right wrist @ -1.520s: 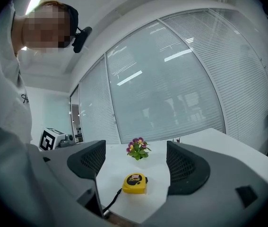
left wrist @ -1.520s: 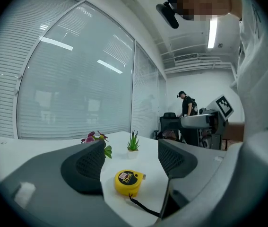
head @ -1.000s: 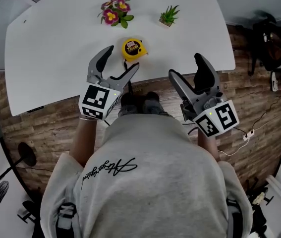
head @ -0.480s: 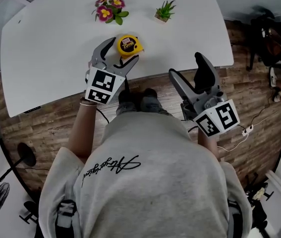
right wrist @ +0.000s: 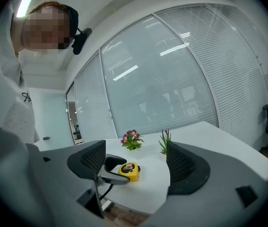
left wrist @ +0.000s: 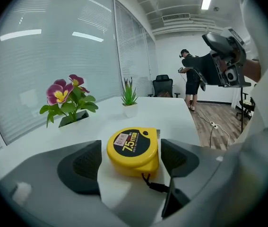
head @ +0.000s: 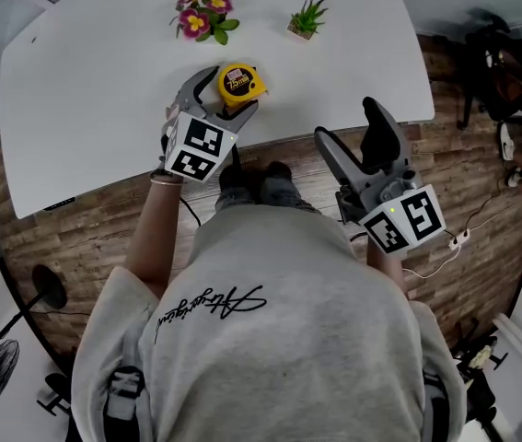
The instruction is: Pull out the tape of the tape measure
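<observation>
The yellow tape measure (head: 239, 82) is lying flat on the white table (head: 104, 90), close to the near edge, with its black round label facing up. The left gripper (head: 226, 92) is reaching over that edge and is straddling the case, one jaw on each side. In the left gripper view the tape measure (left wrist: 133, 150) is sitting between the two dark ribbed pads (left wrist: 82, 167), and a narrow strip of table is showing on either side of the case, so the left gripper (left wrist: 131, 163) is spread and not yet clamping it. A short black strap (left wrist: 155, 186) is trailing from the case towards the camera. Beyond the case, a potted pansy (left wrist: 67, 97) and a small spiky green plant (left wrist: 129, 98) are standing further back on the table, well apart from each other. The right gripper (head: 353, 129) is hanging off the table's near edge, over the wooden floor (head: 481, 155), well apart from the tape measure. In the right gripper view its jaws are gaping wide around bare air, the right gripper (right wrist: 134, 159) holding nothing, and the tape measure (right wrist: 129, 170) is showing small in the distance between them, beside a jaw of the left gripper (right wrist: 112, 171).
</observation>
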Motion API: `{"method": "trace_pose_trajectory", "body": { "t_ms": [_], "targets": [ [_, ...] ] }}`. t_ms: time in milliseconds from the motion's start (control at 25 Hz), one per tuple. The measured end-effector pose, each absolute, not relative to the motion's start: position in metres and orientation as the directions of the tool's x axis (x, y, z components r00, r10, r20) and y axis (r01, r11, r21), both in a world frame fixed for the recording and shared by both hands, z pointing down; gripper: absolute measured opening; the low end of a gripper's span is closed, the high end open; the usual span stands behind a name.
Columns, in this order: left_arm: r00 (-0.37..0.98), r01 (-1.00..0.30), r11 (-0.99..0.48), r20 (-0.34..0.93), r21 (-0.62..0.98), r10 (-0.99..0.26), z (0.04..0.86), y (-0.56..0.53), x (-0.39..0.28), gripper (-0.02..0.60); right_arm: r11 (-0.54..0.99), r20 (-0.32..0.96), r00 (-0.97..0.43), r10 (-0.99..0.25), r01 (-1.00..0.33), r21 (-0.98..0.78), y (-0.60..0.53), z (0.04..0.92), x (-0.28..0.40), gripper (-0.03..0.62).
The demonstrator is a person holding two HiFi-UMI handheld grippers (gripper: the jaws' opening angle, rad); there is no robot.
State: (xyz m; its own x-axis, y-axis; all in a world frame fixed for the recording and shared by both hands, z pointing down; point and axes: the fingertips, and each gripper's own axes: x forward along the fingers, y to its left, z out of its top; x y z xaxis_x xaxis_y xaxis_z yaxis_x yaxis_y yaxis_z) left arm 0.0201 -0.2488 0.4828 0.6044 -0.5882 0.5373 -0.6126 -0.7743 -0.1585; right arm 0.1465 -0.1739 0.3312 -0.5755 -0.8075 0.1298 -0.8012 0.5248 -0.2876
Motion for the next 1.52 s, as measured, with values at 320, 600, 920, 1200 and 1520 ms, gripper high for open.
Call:
{"method": "trace_pose_trajectory", "body": {
  "t_ms": [320,600,920,1200,1520],
  "targets": [
    [0.609,-0.559,-0.812,0.583,-0.165,-0.538,0.490,-0.256,0.026,0.391,0.527,0.137,-0.581,-0.803,-0.798,-0.293,-0.174,0.334,0.144,0.385],
    [0.613,-0.510,-0.848,0.632,-0.142,-0.474,0.500,-0.257,0.034,0.385,0.532,0.141,-0.589,-0.796,-0.791,-0.301,-0.176,0.337,0.140,0.385],
    [0.624,-0.537,-0.837,0.617,-0.106,-0.479,0.496,-0.259,0.035,0.383,0.540,0.145,-0.600,-0.786,-0.782,-0.311,-0.178,0.338,0.134,0.383],
    [0.657,-0.543,-0.837,0.590,-0.060,-0.469,0.491,-0.256,0.035,0.380,0.536,0.151,-0.597,-0.788,-0.786,-0.310,-0.182,0.339,0.133,0.382],
    [0.696,-0.592,-0.806,0.508,0.006,-0.507,0.476,-0.254,0.031,0.376,0.531,0.158,-0.590,-0.791,-0.792,-0.301,-0.186,0.340,0.136,0.379]
  ]
}}
